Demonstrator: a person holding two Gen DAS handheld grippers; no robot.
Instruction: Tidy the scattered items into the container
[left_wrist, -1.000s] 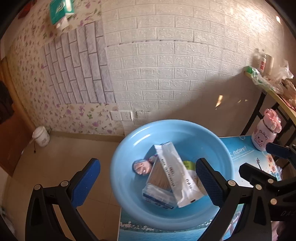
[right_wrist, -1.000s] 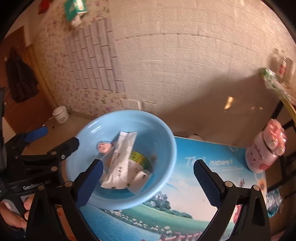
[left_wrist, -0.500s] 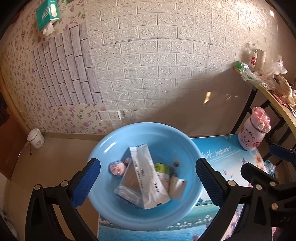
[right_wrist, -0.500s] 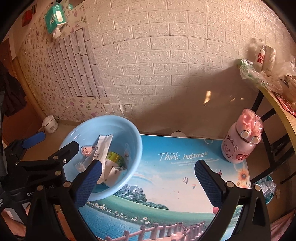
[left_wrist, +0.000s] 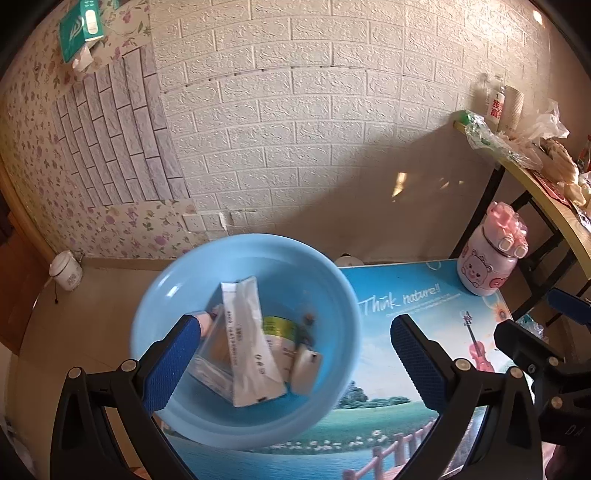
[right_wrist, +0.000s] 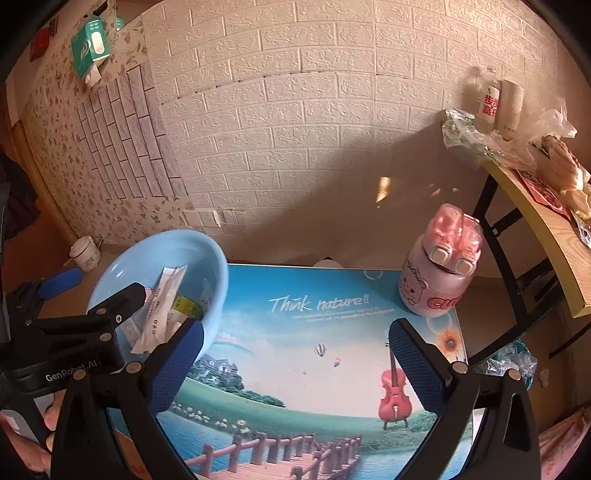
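Observation:
A light blue bowl stands at the table's left edge and holds several items: a long white sachet, a clear packet, a green-labelled item and a small white box. The bowl also shows in the right wrist view. My left gripper is open and empty, above and in front of the bowl. My right gripper is open and empty above the picture mat.
A pink bear bottle stands at the mat's far right corner; it also shows in the left wrist view. A cluttered wooden shelf stands to the right. A brick wall is close behind. A white pot sits on the floor, left.
Both grippers have pulled back and swung right, so the bowl has slid left in both views and more of the mat shows. Both stay open and empty.

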